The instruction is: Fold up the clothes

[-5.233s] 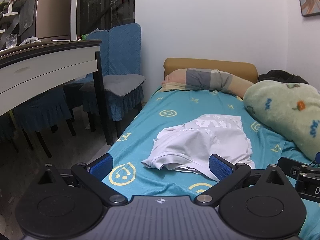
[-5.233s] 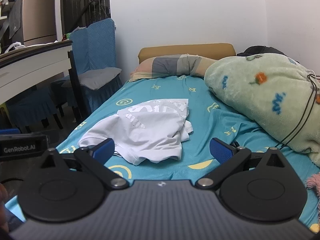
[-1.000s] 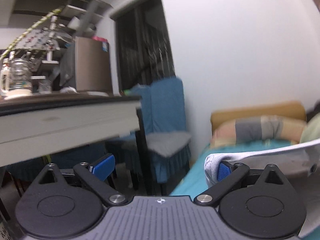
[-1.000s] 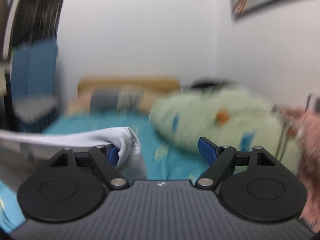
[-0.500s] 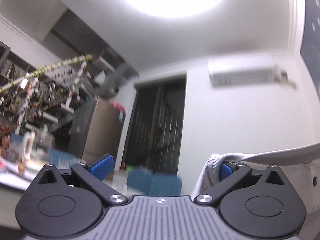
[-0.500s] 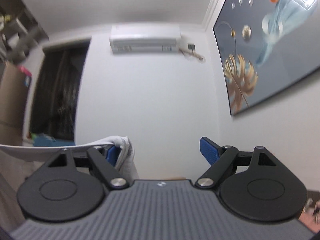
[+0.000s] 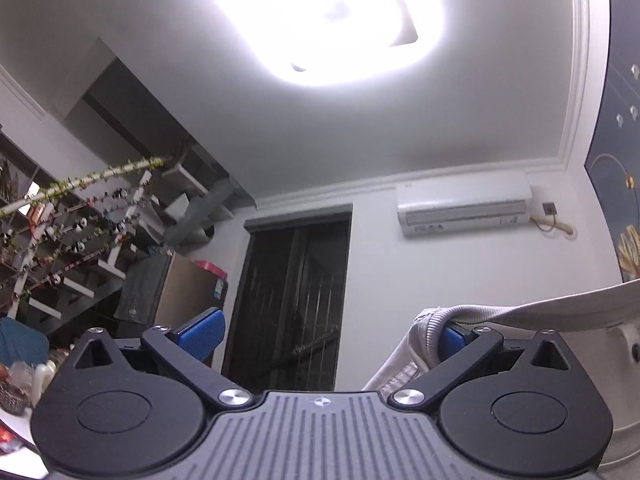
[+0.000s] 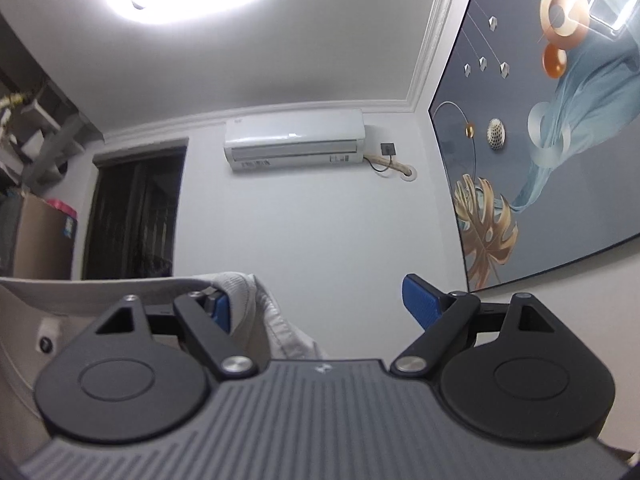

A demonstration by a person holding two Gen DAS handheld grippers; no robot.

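Both grippers are lifted high and look up at the wall and ceiling. A white garment (image 7: 428,330) is hooked over the right finger of my left gripper (image 7: 326,332), whose jaws stand wide apart and open. The same white garment (image 8: 256,308) drapes over the left finger of my right gripper (image 8: 318,302). That gripper's jaws are opening, and only the fold of cloth wrapped round the left pad lies between them. The cloth runs taut from each hooked finger toward the other gripper and hangs down beside the bodies. The bed is out of view.
A bright ceiling light (image 7: 320,12) glares overhead. On the far wall hang an air conditioner (image 8: 294,138) and a dark barred door (image 7: 296,296). A large painting (image 8: 540,140) covers the right wall. Cluttered shelves (image 7: 80,216) and a brown fridge (image 7: 188,292) stand at the left.
Both grippers have risen and tipped upward with the garment still hooked on their inner fingers. The bed and chairs dropped out of view; the ceiling light now fills the top.
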